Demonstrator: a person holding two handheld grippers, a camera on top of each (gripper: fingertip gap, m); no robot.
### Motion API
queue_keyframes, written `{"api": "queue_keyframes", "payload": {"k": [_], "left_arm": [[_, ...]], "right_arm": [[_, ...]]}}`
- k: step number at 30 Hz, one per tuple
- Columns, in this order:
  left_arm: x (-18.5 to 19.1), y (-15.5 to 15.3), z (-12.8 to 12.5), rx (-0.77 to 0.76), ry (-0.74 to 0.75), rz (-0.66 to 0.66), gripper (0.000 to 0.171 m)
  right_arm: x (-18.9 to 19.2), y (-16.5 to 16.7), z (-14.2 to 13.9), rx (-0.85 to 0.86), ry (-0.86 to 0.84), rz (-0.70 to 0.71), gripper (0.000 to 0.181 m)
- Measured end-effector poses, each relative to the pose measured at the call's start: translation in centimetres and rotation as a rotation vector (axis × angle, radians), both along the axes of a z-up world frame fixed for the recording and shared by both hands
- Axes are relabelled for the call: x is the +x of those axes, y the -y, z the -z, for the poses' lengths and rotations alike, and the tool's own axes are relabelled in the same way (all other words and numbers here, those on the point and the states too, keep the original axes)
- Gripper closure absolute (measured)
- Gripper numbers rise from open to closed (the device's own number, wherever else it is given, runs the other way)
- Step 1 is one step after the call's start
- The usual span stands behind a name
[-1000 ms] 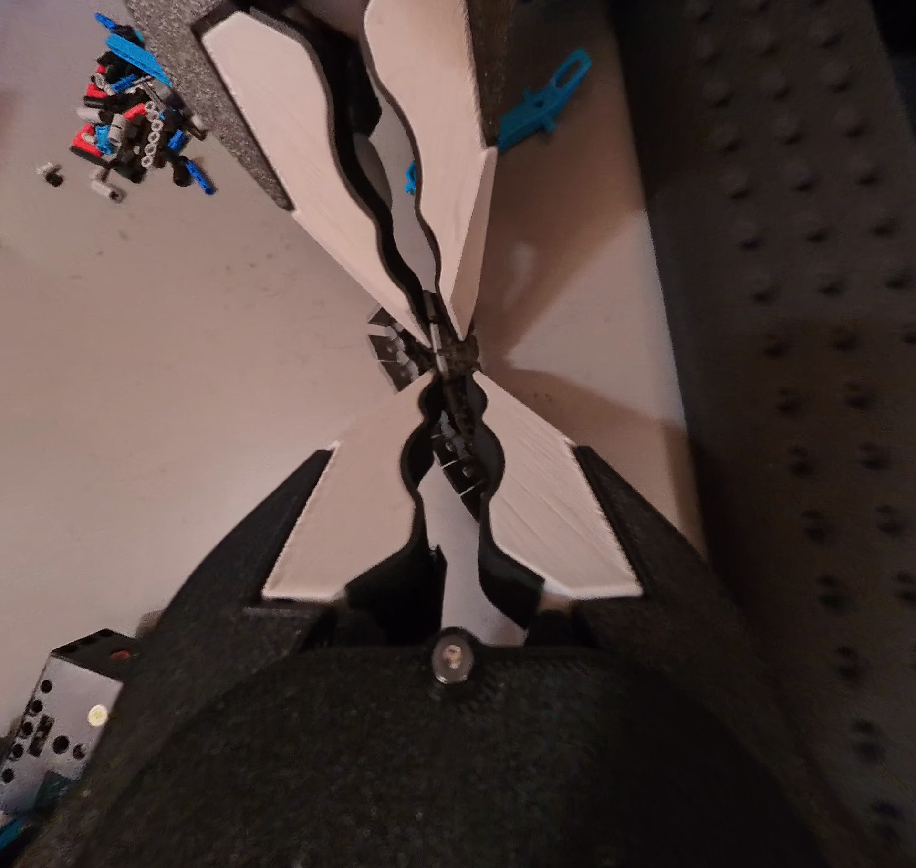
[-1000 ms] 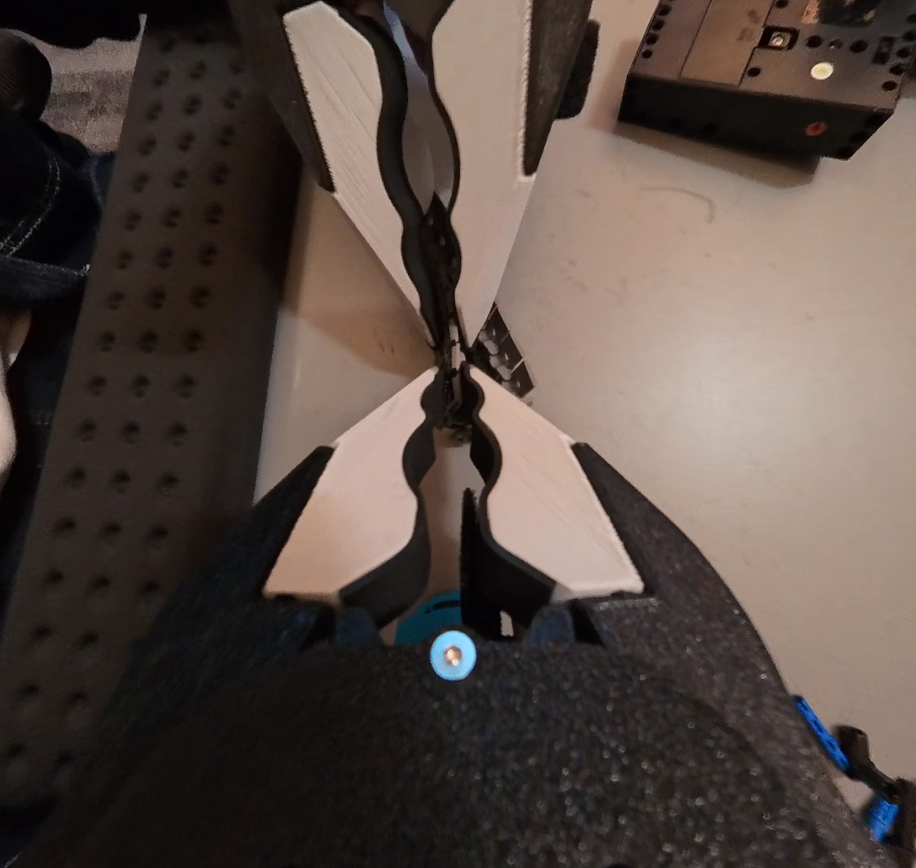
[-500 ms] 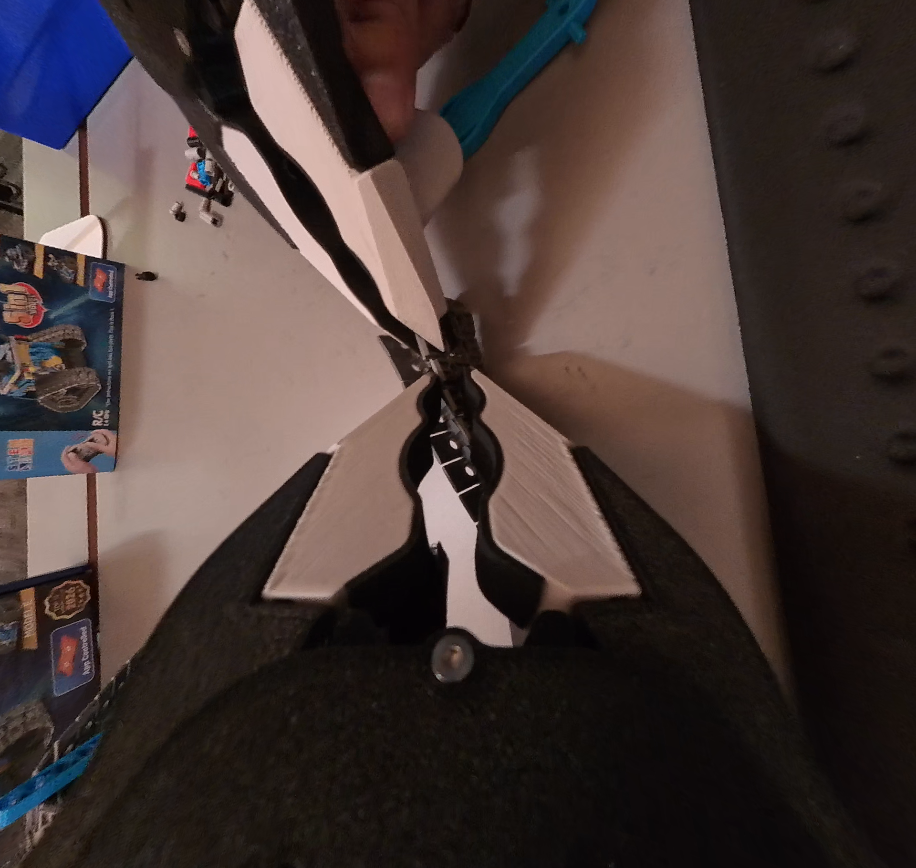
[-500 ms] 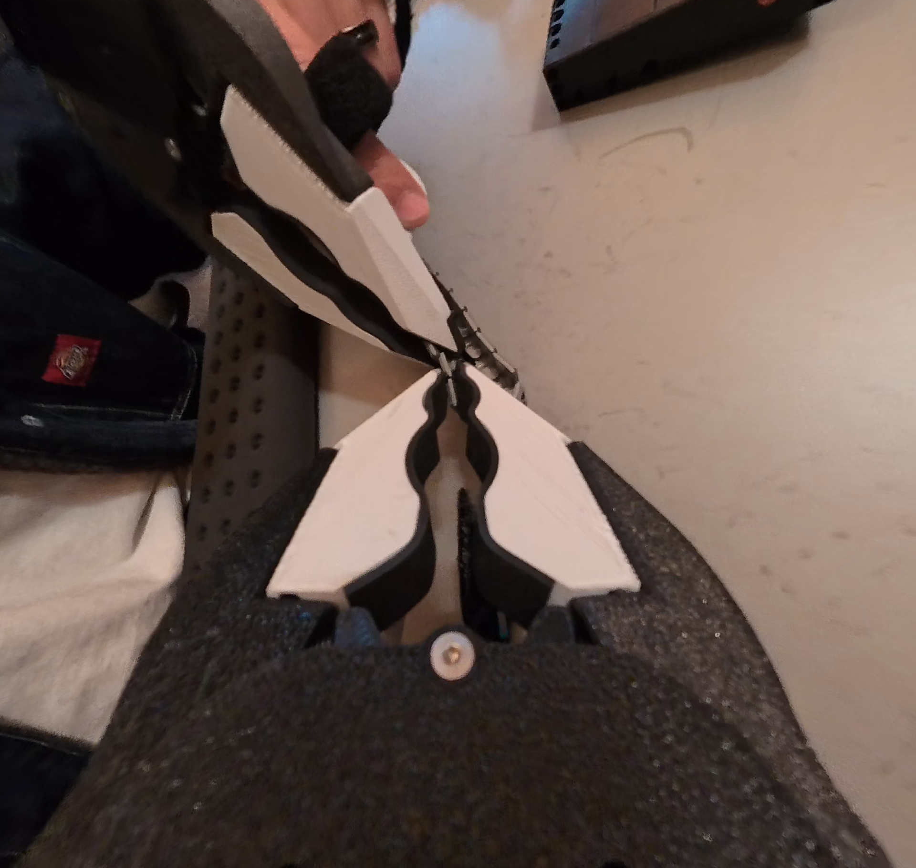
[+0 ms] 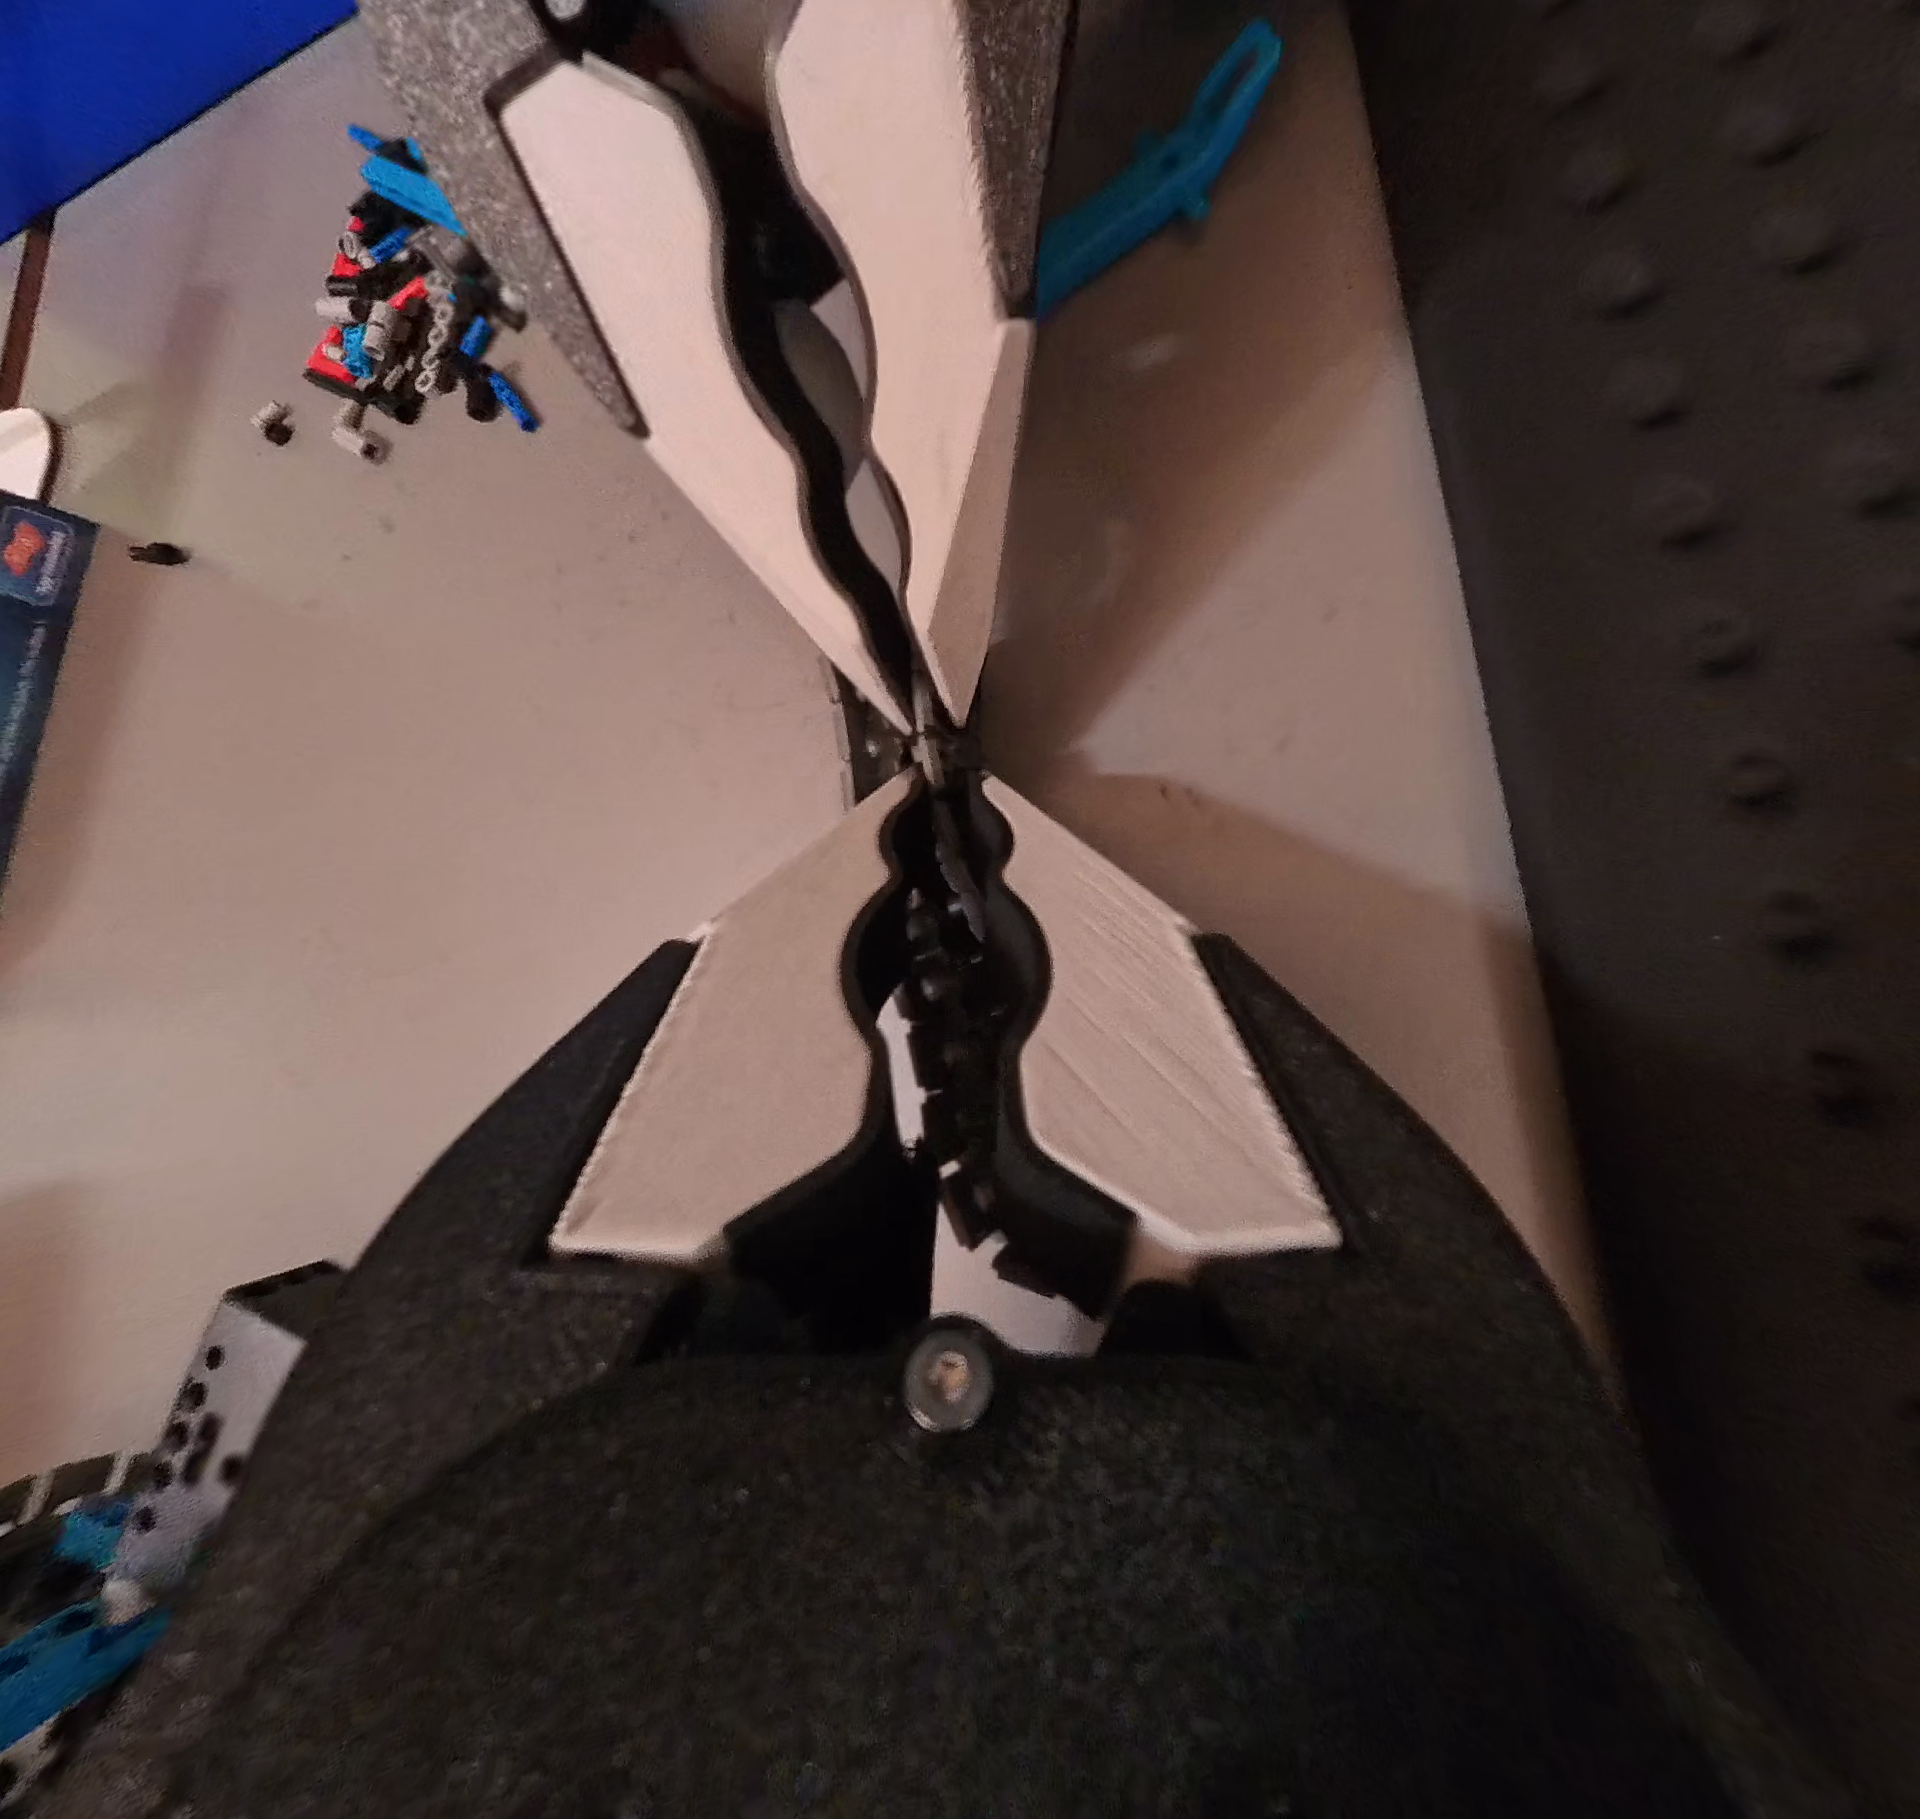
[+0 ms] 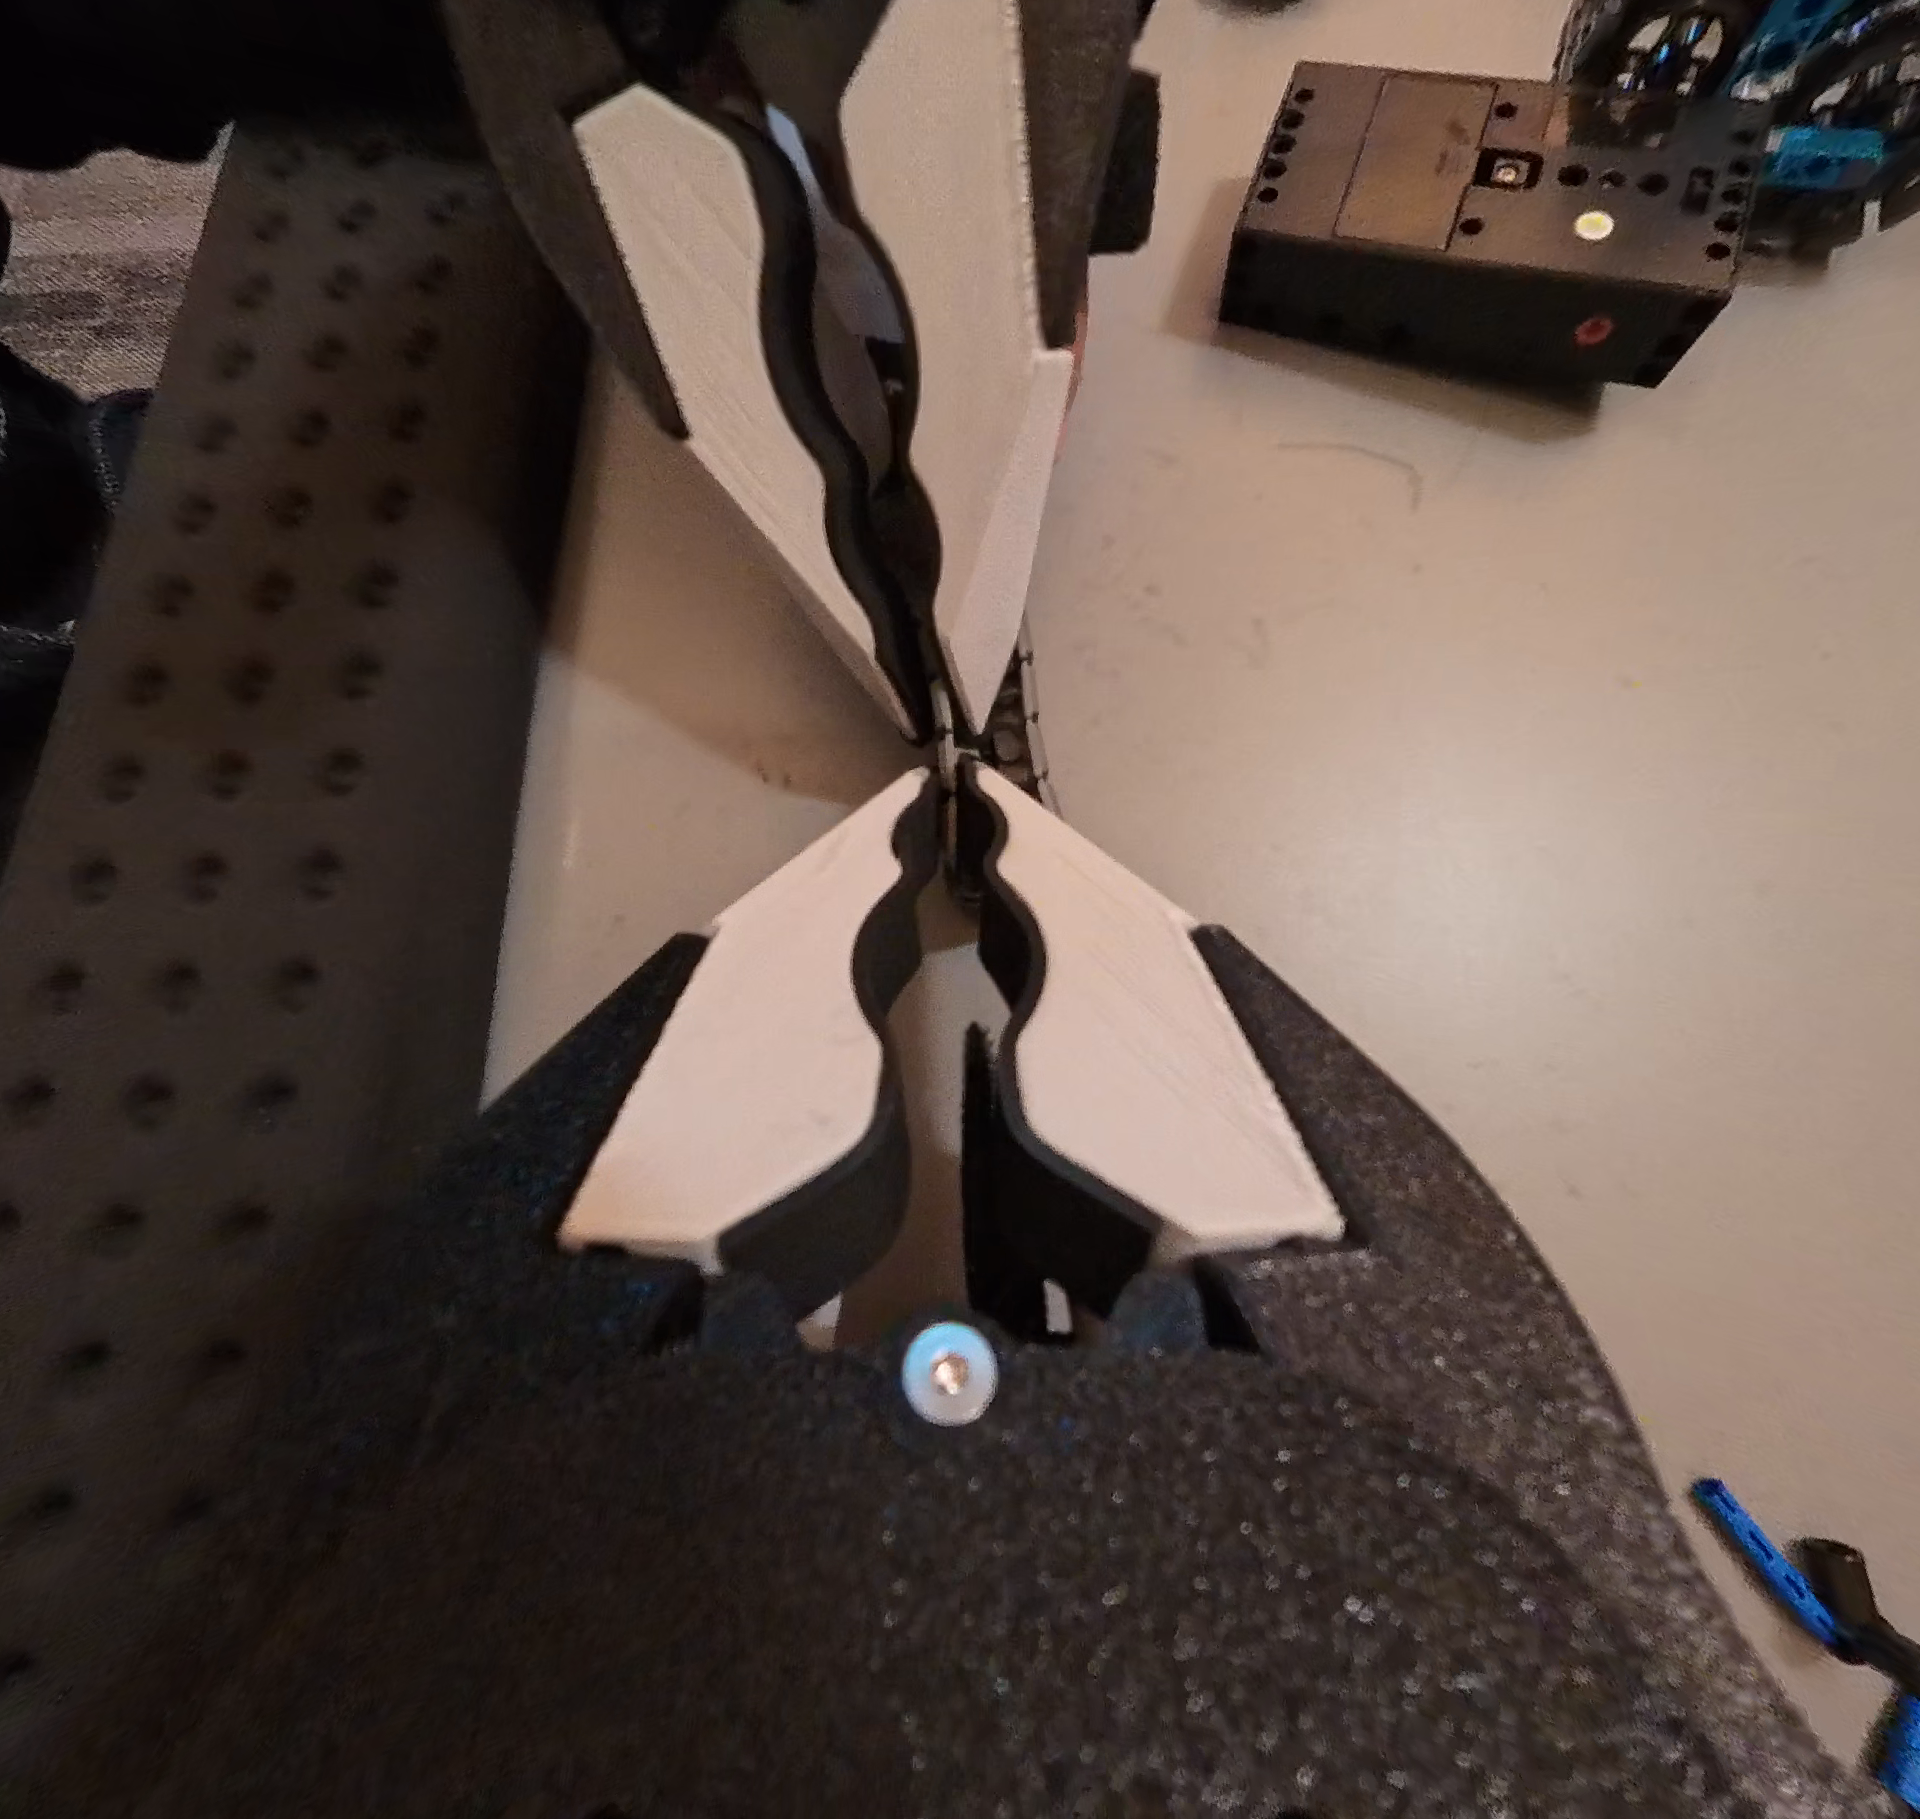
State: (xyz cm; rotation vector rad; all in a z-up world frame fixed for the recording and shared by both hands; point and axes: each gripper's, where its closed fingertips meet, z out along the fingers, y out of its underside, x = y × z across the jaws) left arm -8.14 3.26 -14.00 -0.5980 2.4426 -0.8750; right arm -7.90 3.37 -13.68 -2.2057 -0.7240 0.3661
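Note:
My left gripper is shut on a black track strip made of small links, which runs back between its fingers. My right gripper is shut on the end of the same strip, some of whose links show just beside the tips. The two grippers meet tip to tip just above the pale table. In the left wrist view the right gripper comes down from the top. In the right wrist view the left gripper does the same.
A dark perforated mat runs along the table's edge. A blue plastic tool and a pile of small parts lie beyond. A black battery box, a blue and black vehicle build and a blue beam lie on the table. Both grippers' tips are close together, under 4 cm apart.
Half a second ago the two grippers were twisted at an angle to each other. Now they face head-on again, as one second ago. Both stay shut on the strip.

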Motion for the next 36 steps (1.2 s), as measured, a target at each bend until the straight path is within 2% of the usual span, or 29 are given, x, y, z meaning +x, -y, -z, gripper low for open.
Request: {"api": "queue_keyframes", "payload": {"k": [7,14,19,21,23,25,29,32,33,35,36], "left_arm": [[-0.5,0.0,0.1,-0.02,-0.047,-0.004,0.167],[-0.1,-0.8,0.0,0.002,-0.028,-0.044,0.17],[-1.2,1.1,-0.2,-0.142,-0.104,0.025,0.168],[-1.2,0.7,-0.7,-0.204,-0.138,-0.003,0.145],[-1.3,0.0,-1.4,-0.295,-0.184,-0.027,0.142],[-0.7,-1.0,-2.1,-0.34,-0.164,-0.068,0.138],[-0.5,-1.8,-2.8,-0.378,-0.158,-0.097,0.136],[-1.8,-1.5,-2.7,-0.38,-0.211,-0.058,0.134],[-2.7,-1.6,-2.4,-0.366,-0.256,-0.052,0.125],[-4.1,-2.6,-1.0,-0.291,-0.316,-0.077,0.102],[-4.5,-3.2,-0.2,-0.243,-0.317,-0.096,0.098]], "right_arm": [[-0.4,0.0,0.1,-0.065,-0.053,0.027,0.181],[0.2,-1.1,0.1,-0.054,0.013,0.123,0.18],[-1.5,1.3,0.1,-0.033,-0.011,-0.092,0.18],[-2.0,1.8,0.1,-0.026,0.007,-0.13,0.18],[-1.9,2.0,0.1,-0.013,0.048,-0.136,0.18],[-2.3,2.7,0.0,-0.038,0.012,-0.166,0.18],[-0.9,2.3,-2.2,0.038,-0.089,-0.094,0.157],[0.3,2.2,-4.0,0.115,-0.162,-0.019,0.14],[0.3,2.5,-3.8,0.11,-0.169,-0.014,0.131],[0.3,2.7,-2.4,0.073,-0.126,0.009,0.125],[0.2,2.6,-1.4,0.046,-0.08,0.008,0.124]]}}
